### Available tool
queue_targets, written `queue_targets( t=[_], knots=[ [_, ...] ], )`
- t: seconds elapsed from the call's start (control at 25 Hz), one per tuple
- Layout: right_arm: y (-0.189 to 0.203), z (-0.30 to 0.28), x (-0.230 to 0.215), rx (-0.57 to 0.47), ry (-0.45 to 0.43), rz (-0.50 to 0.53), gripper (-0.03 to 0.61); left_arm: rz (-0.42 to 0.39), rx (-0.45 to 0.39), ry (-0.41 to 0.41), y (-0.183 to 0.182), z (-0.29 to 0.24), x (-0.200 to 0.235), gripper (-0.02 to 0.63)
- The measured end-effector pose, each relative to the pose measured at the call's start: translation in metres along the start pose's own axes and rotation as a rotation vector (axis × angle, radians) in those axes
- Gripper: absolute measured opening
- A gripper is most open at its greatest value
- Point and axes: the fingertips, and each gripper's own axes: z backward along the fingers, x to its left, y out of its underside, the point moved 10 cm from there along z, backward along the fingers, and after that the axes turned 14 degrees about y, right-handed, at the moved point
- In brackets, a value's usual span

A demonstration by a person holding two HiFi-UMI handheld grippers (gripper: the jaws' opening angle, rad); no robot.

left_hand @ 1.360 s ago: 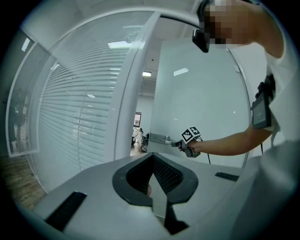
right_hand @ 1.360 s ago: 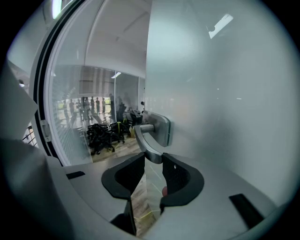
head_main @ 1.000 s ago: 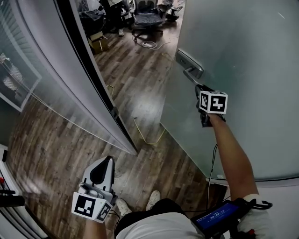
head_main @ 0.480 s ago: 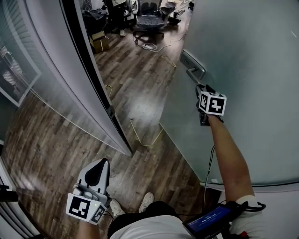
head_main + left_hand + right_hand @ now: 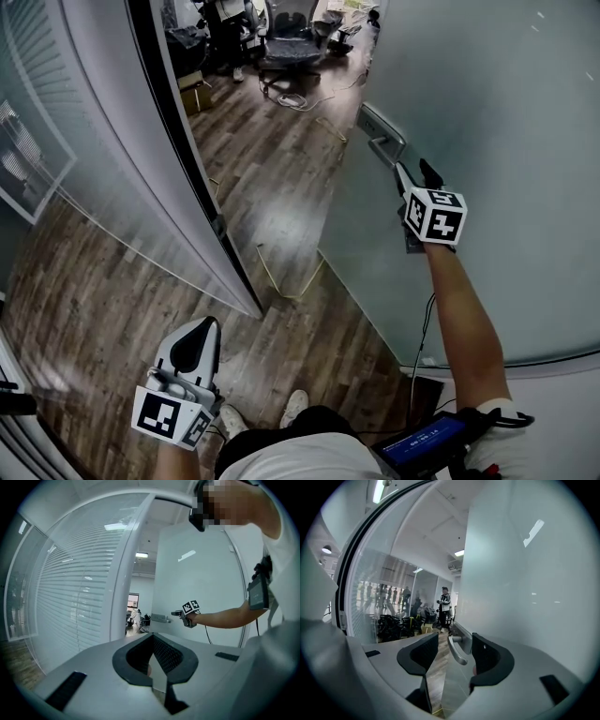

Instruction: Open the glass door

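Frosted glass door [image 5: 487,141] already ajar, its free edge just ahead of right gripper [image 5: 414,174]. Jaws there have just been opening and now stand wide. Lever handle [image 5: 382,142] sits between them, pads not pressing. Left gripper [image 5: 199,336] low, well apart from door, jaws together, empty. Likely mostly done; release under way, perhaps wider swing left.
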Motion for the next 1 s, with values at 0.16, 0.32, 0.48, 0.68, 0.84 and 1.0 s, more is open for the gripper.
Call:
queue_targets(
  t=[0.16, 0.32, 0.48, 0.68, 0.84, 1.0],
  knots=[
    [-0.005, 0.038, -0.004, -0.087, 0.015, -0.003, 0.207, -0.013, -0.009, 0.021, 0.009, 0.002, -0.005, -0.006],
    [-0.028, 0.080, 0.007, -0.156, 0.025, -0.017, 0.204, -0.014, -0.018, 0.053, 0.004, 0.011, 0.001, -0.006],
    [-0.032, 0.138, 0.031, -0.207, 0.069, -0.001, 0.151, -0.027, -0.038, 0.107, 0.005, 0.032, 0.009, -0.006],
    [-0.020, 0.204, 0.058, -0.232, 0.101, -0.025, 0.096, -0.053, -0.046, 0.165, 0.004, 0.058, 0.014, -0.006],
    [-0.012, 0.238, 0.064, -0.248, 0.126, -0.081, 0.053, -0.067, -0.058, 0.194, 0.003, 0.060, 0.017, -0.006],
    [-0.011, 0.311, 0.102, -0.282, 0.171, -0.129, 0.022, -0.080, -0.081, 0.229, 0.009, 0.111, 0.026, -0.006]
  ],
)
